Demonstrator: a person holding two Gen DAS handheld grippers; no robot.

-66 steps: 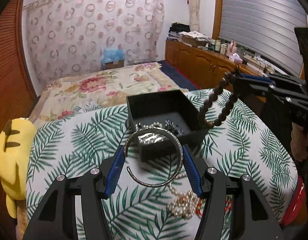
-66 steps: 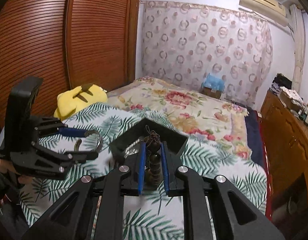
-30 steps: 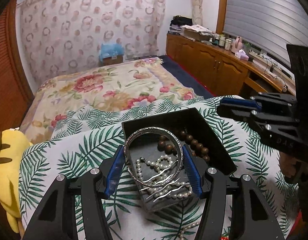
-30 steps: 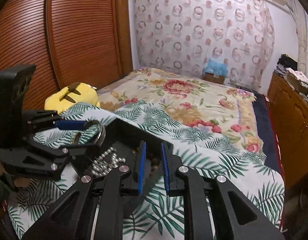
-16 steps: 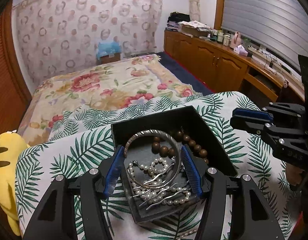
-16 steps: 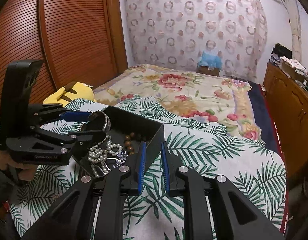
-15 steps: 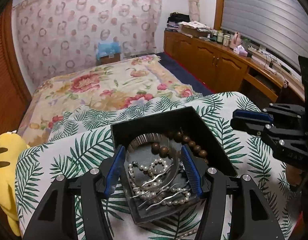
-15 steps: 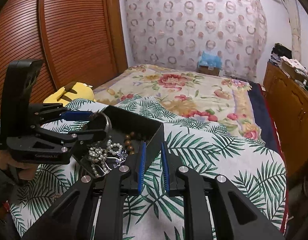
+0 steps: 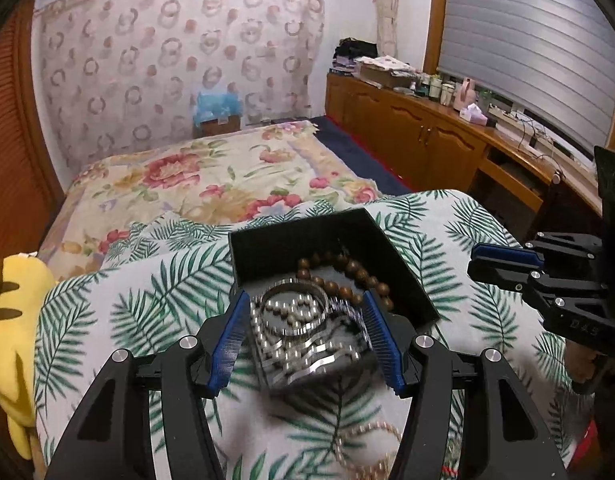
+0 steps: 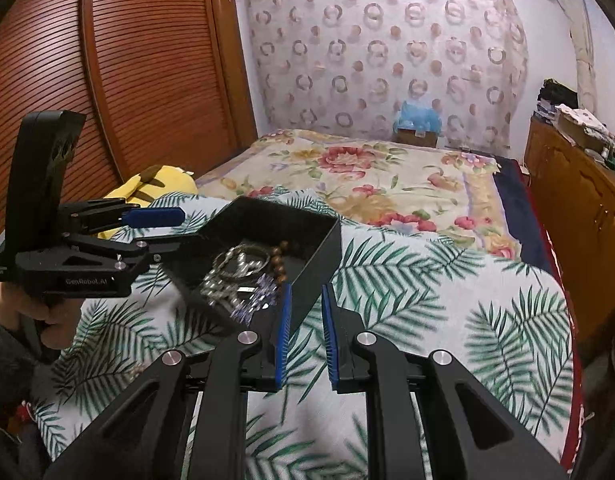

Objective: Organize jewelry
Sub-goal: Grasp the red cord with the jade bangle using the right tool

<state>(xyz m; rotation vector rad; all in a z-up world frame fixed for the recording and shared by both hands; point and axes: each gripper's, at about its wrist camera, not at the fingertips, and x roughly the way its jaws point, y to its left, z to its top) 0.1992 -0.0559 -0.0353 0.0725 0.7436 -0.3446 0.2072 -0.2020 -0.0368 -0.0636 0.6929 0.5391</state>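
A black open jewelry box sits on the leaf-print cloth. Inside lie a silver bangle, a brown bead bracelet and pearl strands. My left gripper is open and empty, its fingers over the box's near edge, the bangle lying loose between them. In the right wrist view the box holds the same jewelry. My right gripper is slightly open and empty, just at the box's near right wall. The left gripper shows there at the box's left.
A pearl necklace lies on the cloth near the left gripper's base. A yellow plush toy sits at the left edge. A floral bed lies beyond; wooden cabinets stand to the right.
My left gripper opened and let the silver bangle drop into the box. Earlier the right gripper dropped the brown bead bracelet into the box and drew back.
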